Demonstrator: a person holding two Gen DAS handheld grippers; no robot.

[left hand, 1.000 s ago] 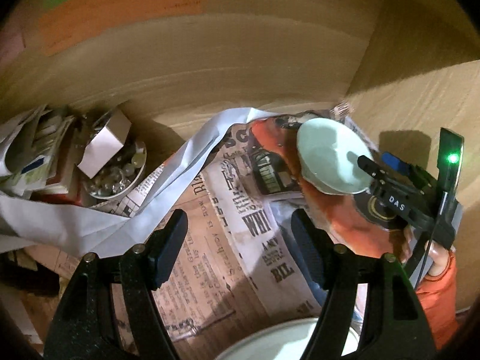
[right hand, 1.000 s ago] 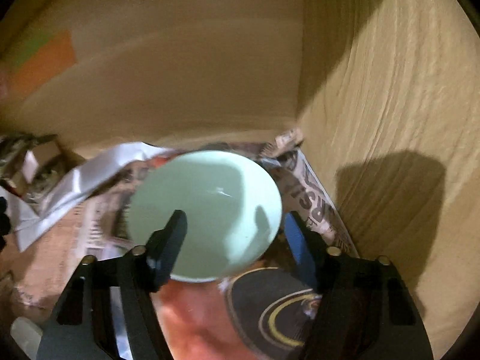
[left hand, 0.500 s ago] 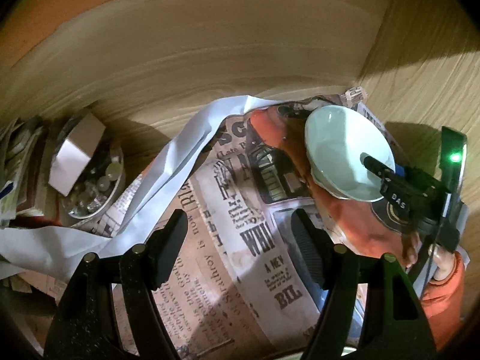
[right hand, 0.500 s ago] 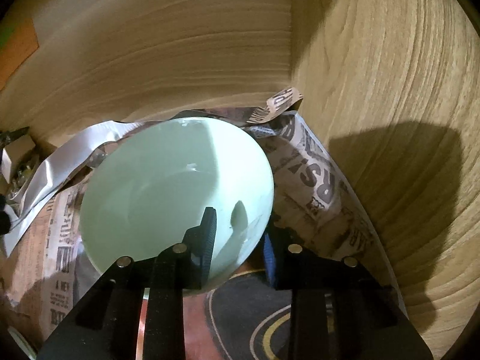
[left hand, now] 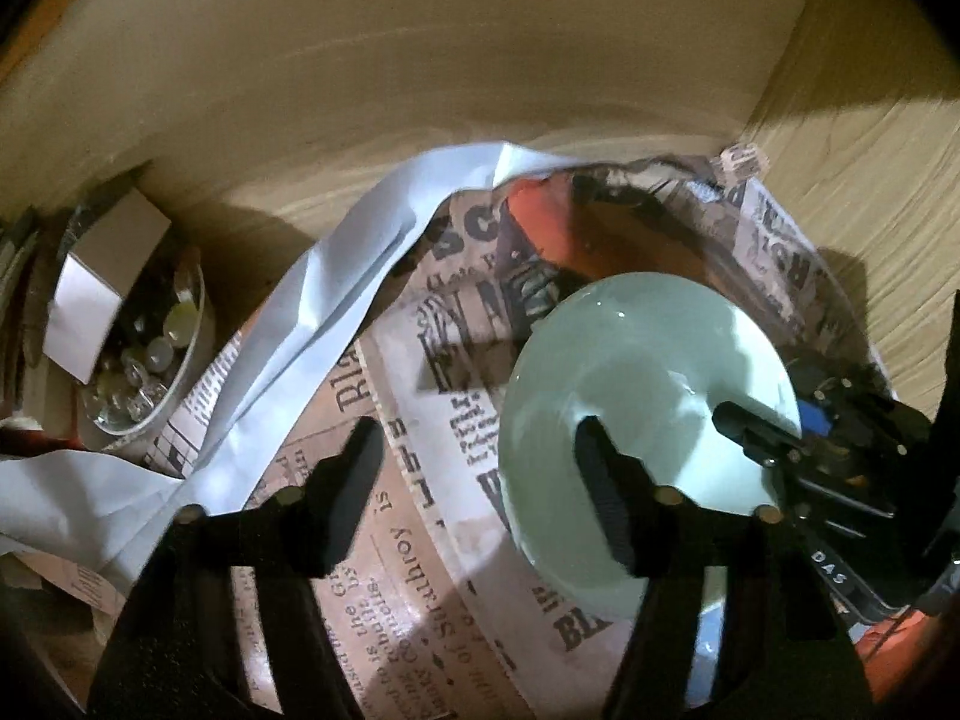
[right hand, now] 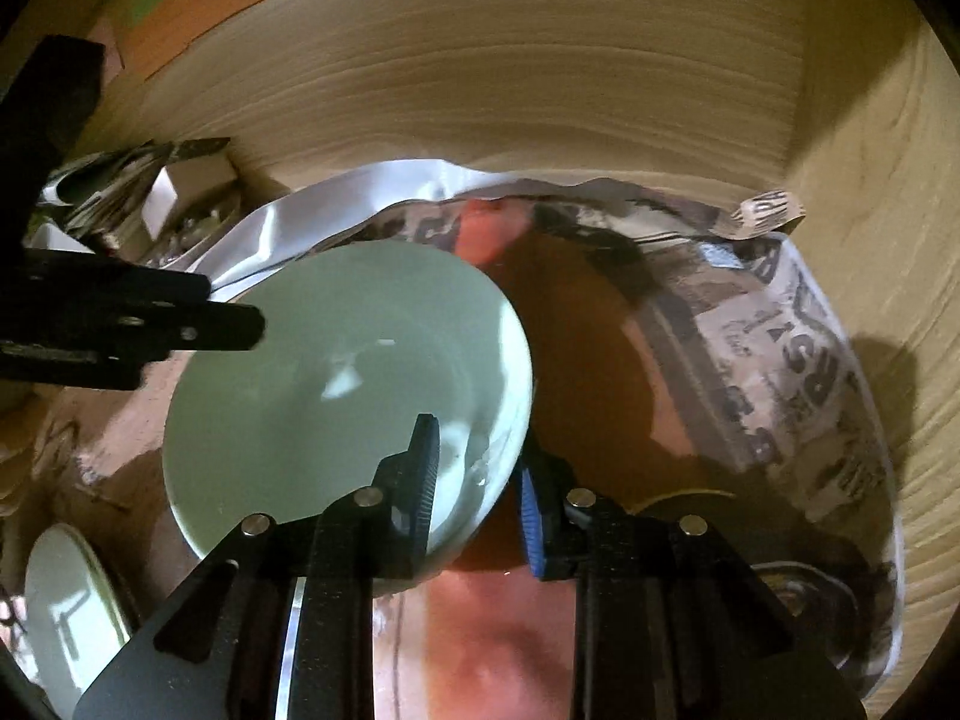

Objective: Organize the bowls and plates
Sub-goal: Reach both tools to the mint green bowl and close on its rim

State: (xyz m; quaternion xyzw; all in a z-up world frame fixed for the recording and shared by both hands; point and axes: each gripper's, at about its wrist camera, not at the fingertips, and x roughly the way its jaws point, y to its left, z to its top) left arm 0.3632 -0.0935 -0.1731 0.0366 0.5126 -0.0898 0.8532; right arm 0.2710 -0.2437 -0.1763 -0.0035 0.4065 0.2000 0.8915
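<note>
Down at 6 o'clock in your right wrist view, your right gripper [right hand: 480,480] is pinched tight on the near rim of the pale green bowl [right hand: 336,372], one finger inside, one outside. That bowl sits tilted over the newspaper lining [left hand: 420,480] of the wooden cabinet. Your left gripper [left hand: 480,468] hangs wide apart, holding nothing, its right finger in front of the bowl. At 9 o'clock, a glass dish [left hand: 144,360] of beads.

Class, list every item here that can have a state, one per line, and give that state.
Pale green ceramic bowl: upright, empty, rim pinched by the right claw.
Right claw: shut on the bowl's rim.
Left claw: open, holding nothing.
Clear glass dish: holds marbles and a small box.
Newspaper sheet: spread flat, creased.
</note>
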